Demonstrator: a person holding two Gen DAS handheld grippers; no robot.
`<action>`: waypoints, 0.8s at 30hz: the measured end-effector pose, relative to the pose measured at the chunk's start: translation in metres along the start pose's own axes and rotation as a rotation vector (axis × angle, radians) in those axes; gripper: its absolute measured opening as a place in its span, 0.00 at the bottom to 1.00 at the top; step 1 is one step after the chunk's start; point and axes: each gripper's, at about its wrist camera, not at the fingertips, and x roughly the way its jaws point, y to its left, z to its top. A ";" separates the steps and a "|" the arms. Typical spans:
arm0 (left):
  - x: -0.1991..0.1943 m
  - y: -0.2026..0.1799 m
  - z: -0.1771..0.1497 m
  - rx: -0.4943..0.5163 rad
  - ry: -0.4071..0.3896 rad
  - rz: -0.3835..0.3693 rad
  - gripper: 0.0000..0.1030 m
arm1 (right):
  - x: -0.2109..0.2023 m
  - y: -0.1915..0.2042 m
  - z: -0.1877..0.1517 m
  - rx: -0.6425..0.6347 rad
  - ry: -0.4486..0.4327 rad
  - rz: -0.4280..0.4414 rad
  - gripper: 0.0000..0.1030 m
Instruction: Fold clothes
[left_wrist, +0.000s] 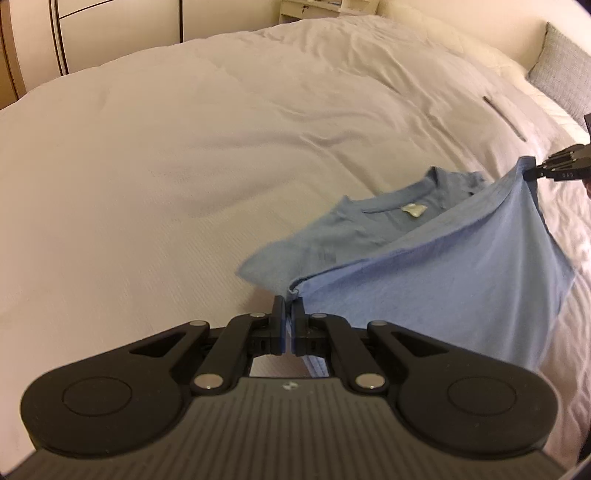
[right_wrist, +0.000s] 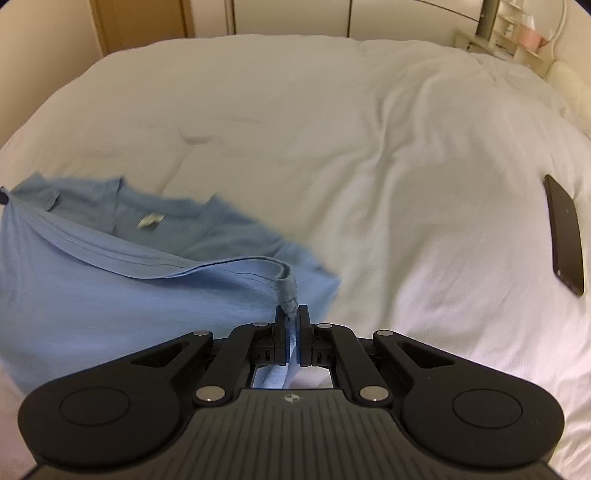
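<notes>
White duvet (left_wrist: 184, 147) spreads wide; both jaws are clamped on the blue T-shirt (left_wrist: 424, 280) hem: left gripper (left_wrist: 288, 306), right gripper (right_wrist: 292, 314). Keep it taut and level while carrying it toward the collar at centre frame.

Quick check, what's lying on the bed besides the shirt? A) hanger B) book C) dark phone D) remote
C: a dark phone lies flat on the bed, off to the right of the shirt that the left gripper and right gripper both pinch.
</notes>
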 end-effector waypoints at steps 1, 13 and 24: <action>0.011 0.001 0.001 0.009 0.025 0.006 0.01 | 0.007 -0.003 0.006 0.003 -0.001 0.001 0.02; 0.033 -0.020 -0.014 0.240 0.091 0.130 0.10 | 0.052 -0.003 0.013 0.011 0.056 0.023 0.02; 0.037 -0.050 -0.011 0.487 0.098 0.063 0.00 | 0.049 -0.003 0.006 0.029 0.079 0.015 0.02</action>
